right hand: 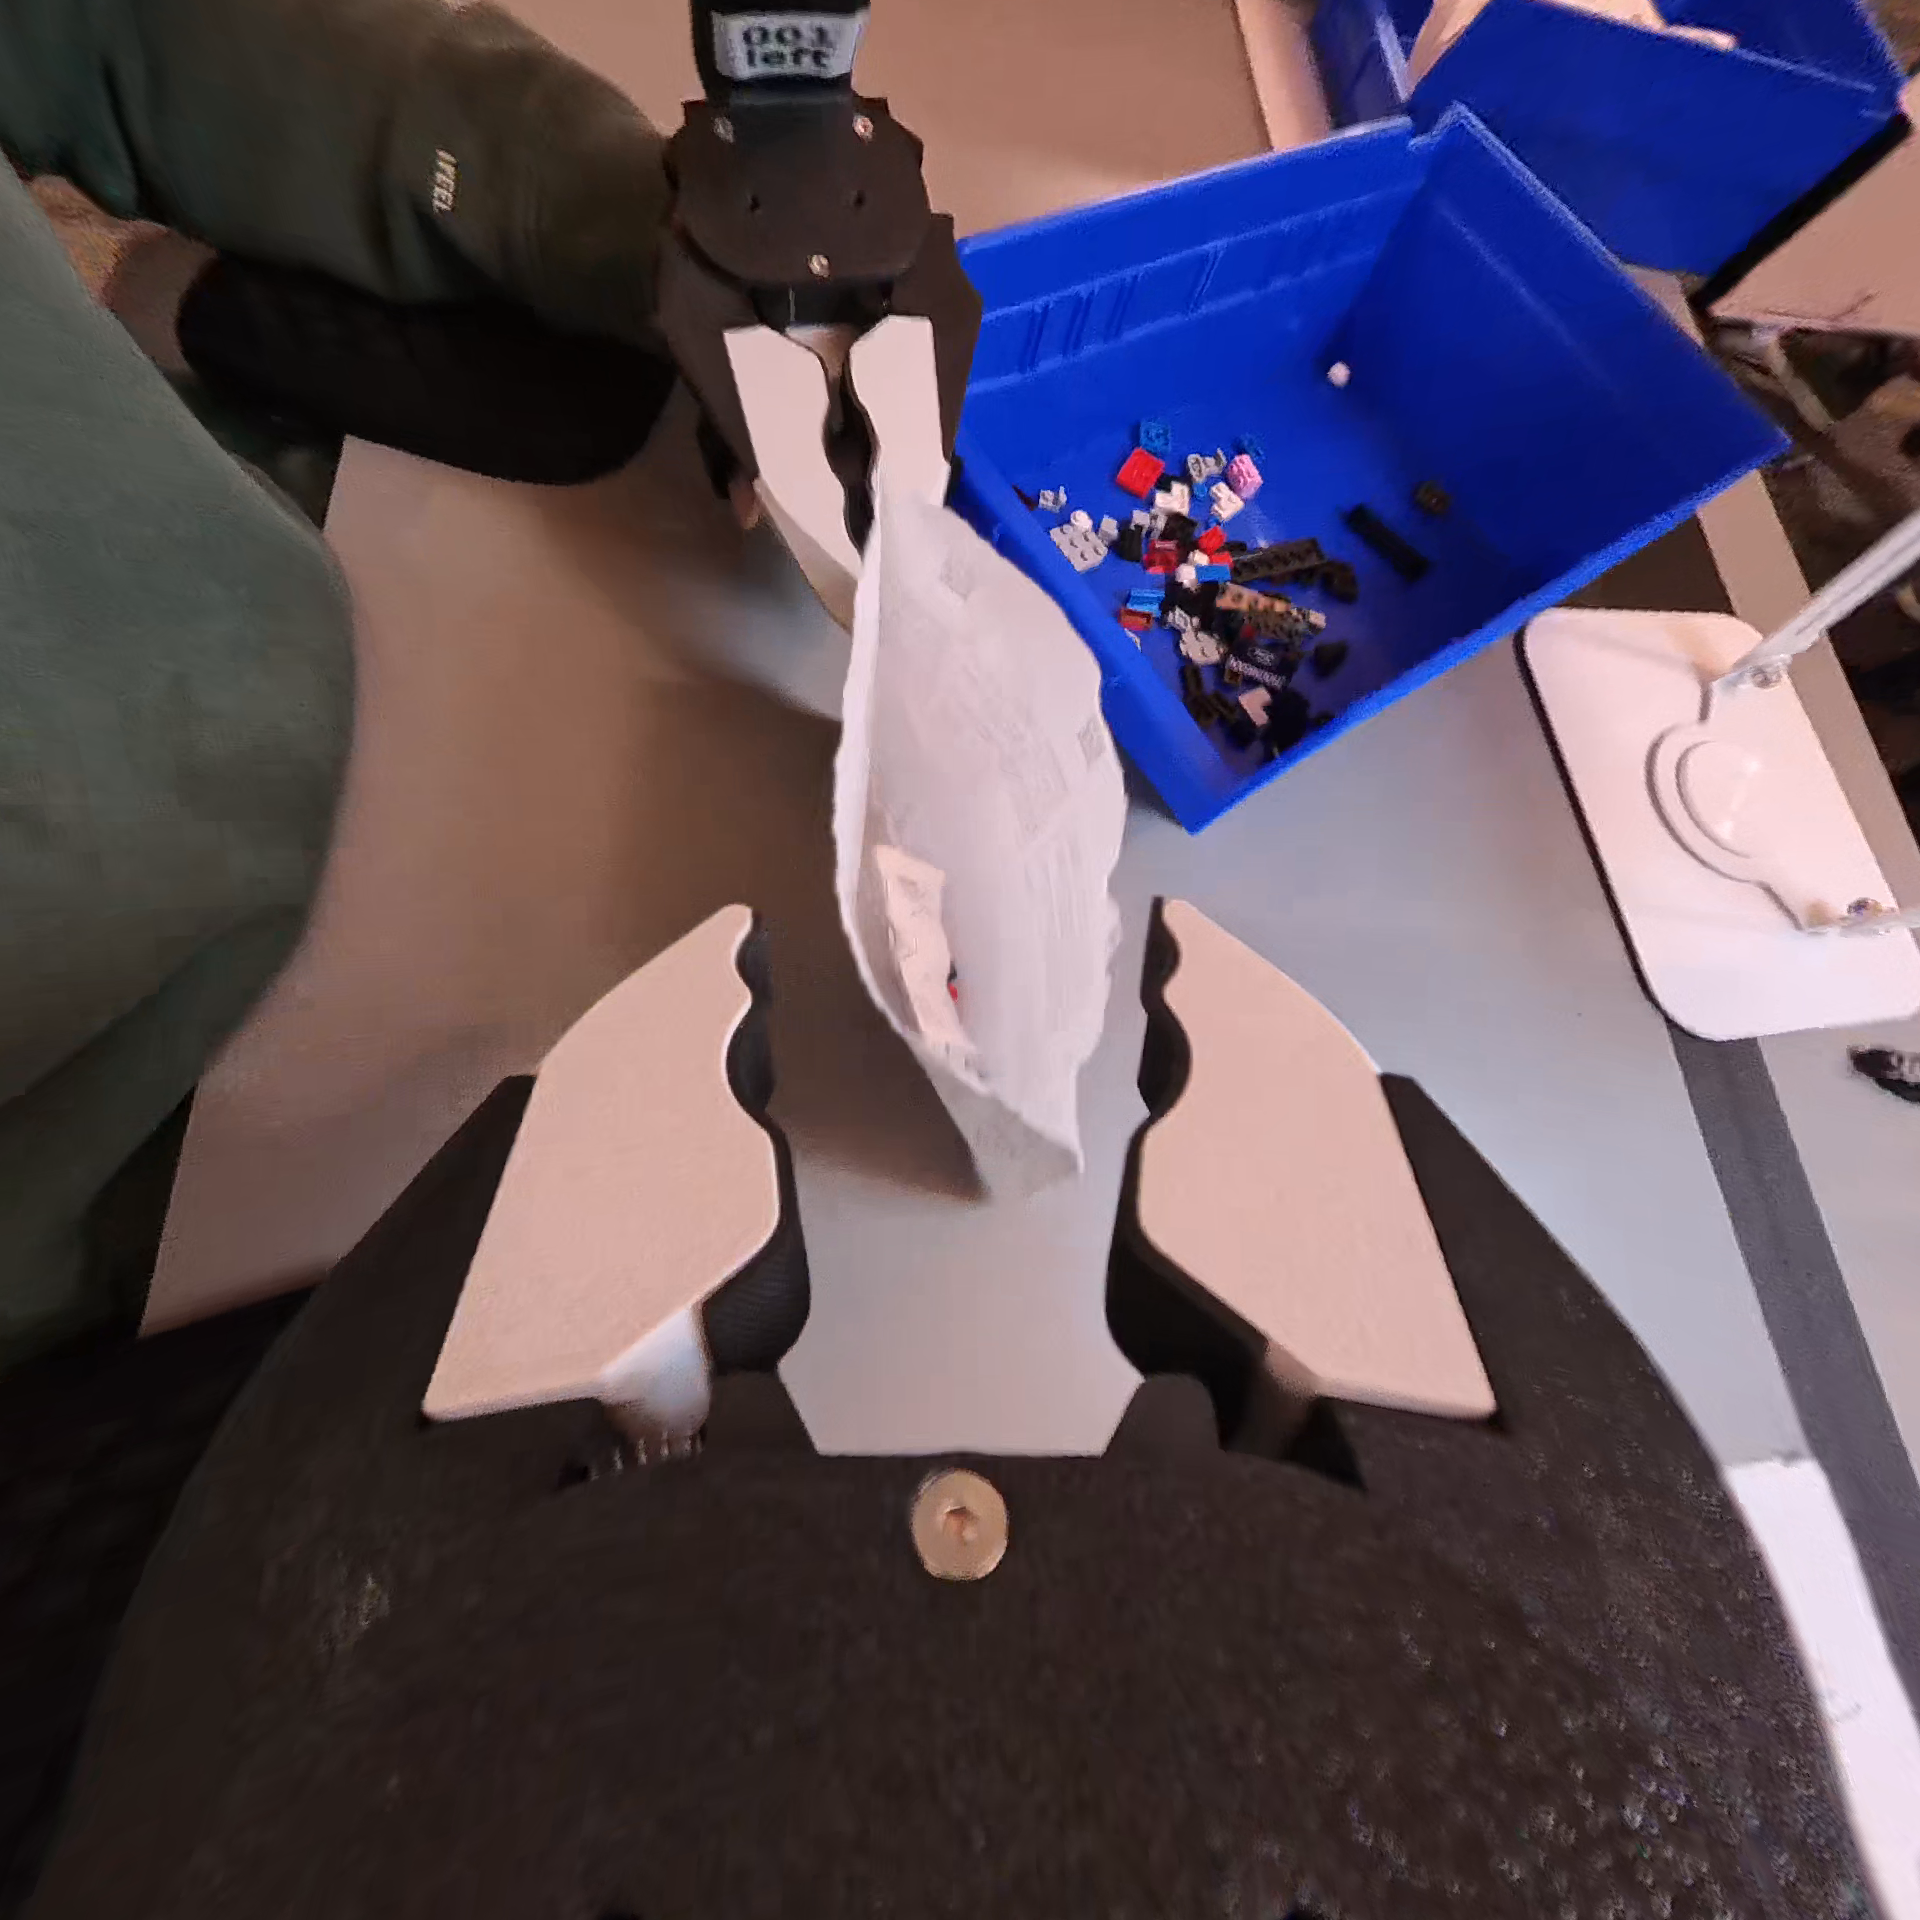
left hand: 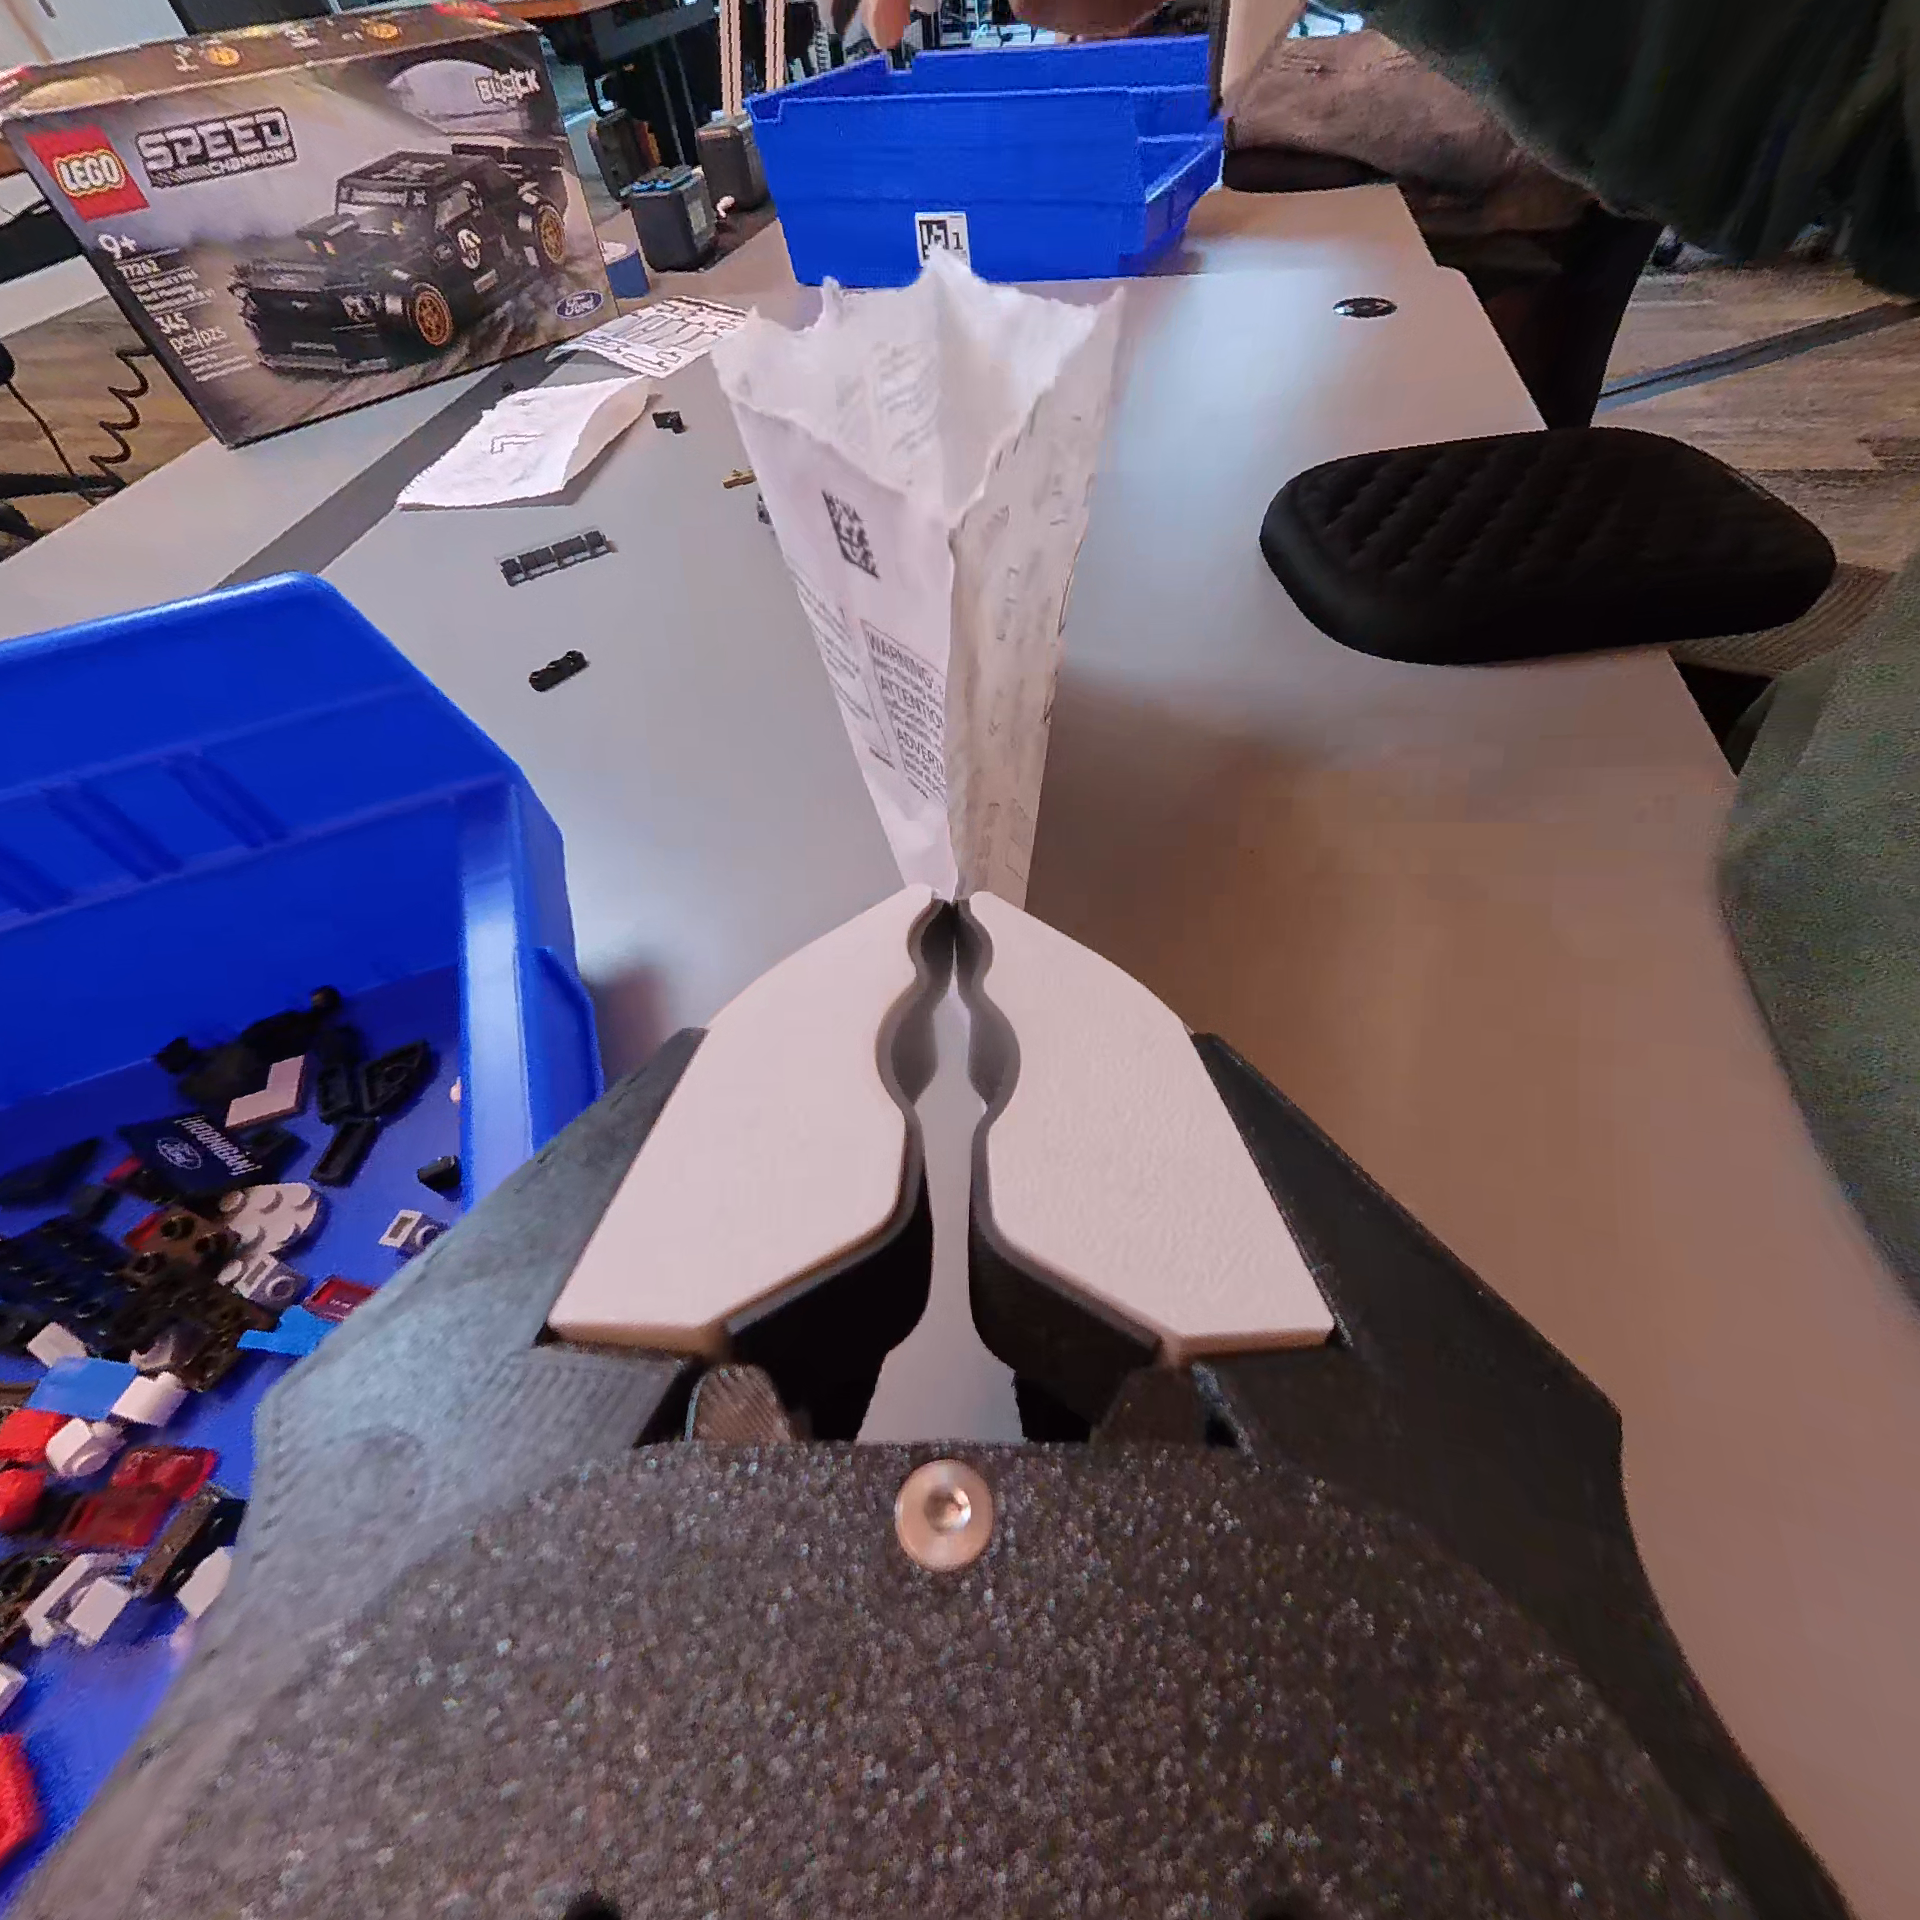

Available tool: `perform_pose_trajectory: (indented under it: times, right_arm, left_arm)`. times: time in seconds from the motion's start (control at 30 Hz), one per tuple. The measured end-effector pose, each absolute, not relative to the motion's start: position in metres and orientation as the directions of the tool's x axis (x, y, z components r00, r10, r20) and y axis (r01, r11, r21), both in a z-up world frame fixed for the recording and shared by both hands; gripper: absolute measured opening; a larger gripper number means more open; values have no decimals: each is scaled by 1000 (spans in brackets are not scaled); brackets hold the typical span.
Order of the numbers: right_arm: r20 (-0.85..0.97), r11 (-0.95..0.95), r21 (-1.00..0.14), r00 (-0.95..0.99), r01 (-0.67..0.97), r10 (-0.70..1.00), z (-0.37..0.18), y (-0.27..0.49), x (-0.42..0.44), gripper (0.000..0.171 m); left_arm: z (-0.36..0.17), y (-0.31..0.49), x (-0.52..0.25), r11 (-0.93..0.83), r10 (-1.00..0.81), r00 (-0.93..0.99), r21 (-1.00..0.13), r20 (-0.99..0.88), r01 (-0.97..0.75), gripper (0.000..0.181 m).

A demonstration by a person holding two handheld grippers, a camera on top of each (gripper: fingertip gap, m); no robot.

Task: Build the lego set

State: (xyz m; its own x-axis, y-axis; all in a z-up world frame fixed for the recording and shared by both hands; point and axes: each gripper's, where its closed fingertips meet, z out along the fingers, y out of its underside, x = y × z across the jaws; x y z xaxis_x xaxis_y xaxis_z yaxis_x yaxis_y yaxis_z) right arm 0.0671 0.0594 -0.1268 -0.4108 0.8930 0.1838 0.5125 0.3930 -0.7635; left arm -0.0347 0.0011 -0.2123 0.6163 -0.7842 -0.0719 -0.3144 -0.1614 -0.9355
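My left gripper (left hand: 956, 902) is shut on one corner of a white paper bag (left hand: 935, 540) with a torn top and holds it above the grey table (left hand: 1351, 935). In the right wrist view the same bag (right hand: 977, 831) hangs from the left gripper (right hand: 868, 488), and small pieces show inside it. My right gripper (right hand: 951, 914) is open, its fingers either side of the bag's lower end without touching it. A blue bin (right hand: 1403, 343) with several small toy bricks (right hand: 1216, 582) stands just right of the bag; in the left wrist view the bin (left hand: 260, 790) is at the left.
A toy brick set box (left hand: 312, 229) and a second blue bin (left hand: 987, 156) stand at the table's far side. Loose black pieces (left hand: 556, 556) and a torn paper scrap (left hand: 530, 442) lie on the table. A black chair armrest (left hand: 1548, 540) and a white base plate (right hand: 1714, 810) flank the area. Across from one pair of fingers to the other is roughly 15 cm.
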Motion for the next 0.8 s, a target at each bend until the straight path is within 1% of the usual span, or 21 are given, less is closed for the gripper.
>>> perform_pose_trajectory:
  times: [0.07, 0.13, 0.17, 0.23, 0.27, 0.3, 0.37, 0.4, 0.5, 0.57, 0.63, 0.67, 0.73, 0.77, 0.8]
  right_arm:
    - [159, 349, -777, -372, 524, 914, -140, 70, 79, 72]
    - [105, 280, -788, -330, 548, 938, -165, 80, 86, 72]
    - [76, 248, -796, -315, 552, 946, -178, 84, 86, 70]
    - [20, 188, -822, -304, 537, 953, -201, 88, 81, 61]
    - [-15, 161, -835, -314, 526, 949, -209, 87, 77, 55]
    - [-45, 136, -850, -328, 509, 944, -214, 84, 74, 43]
    - [-85, 101, -877, -359, 469, 930, -215, 76, 69, 12]
    - [-81, 94, -888, -354, 450, 932, -213, 75, 67, 3]
    - [-77, 70, -891, -301, 449, 950, -209, 73, 63, 0]
    - [-77, 64, -882, -277, 467, 958, -209, 68, 62, 0]
    - [-59, 79, -876, -268, 475, 962, -205, 59, 62, 0]
    - [-50, 81, -876, -256, 476, 965, -202, 56, 62, 0]
    - [-27, 88, -874, -227, 478, 973, -199, 52, 62, 0]
    - [-1, 100, -871, -205, 481, 979, -199, 53, 62, 0]
    - [17, 110, -871, -194, 479, 981, -199, 53, 61, 0]
  left_arm:
    - [-213, 1, -36, -163, -787, 613, -934, -72, -318, 0]
    - [-213, -1, -38, -160, -794, 603, -932, -75, -326, 0]
    - [-213, -2, -38, -156, -801, 594, -931, -76, -329, 0]
    - [-213, -4, -40, -150, -813, 578, -931, -77, -334, 0]
    - [-213, -5, -41, -152, -818, 571, -931, -71, -332, 0]
    - [-213, -6, -41, -154, -819, 570, -930, -68, -333, 0]
    - [-213, -5, -44, -159, -810, 582, -928, -72, -336, 0]
    - [-214, -3, -47, -164, -800, 595, -926, -78, -341, 0]
    - [-215, 3, -58, -181, -763, 640, -919, -93, -349, 0]
    - [-214, 0, -59, -206, -776, 628, -920, -54, -334, 1]
    - [-204, -13, -55, -268, -806, 589, -920, 52, -287, 13]
    - [-189, -16, -56, -272, -798, 597, -932, 81, -238, 17]
    - [-140, -24, -67, -212, -774, 621, -975, 124, -70, 19]
    - [-115, -24, -82, -174, -736, 662, -985, 140, 14, 18]
    - [-96, -20, -107, -148, -664, 732, -986, 153, 73, 12]
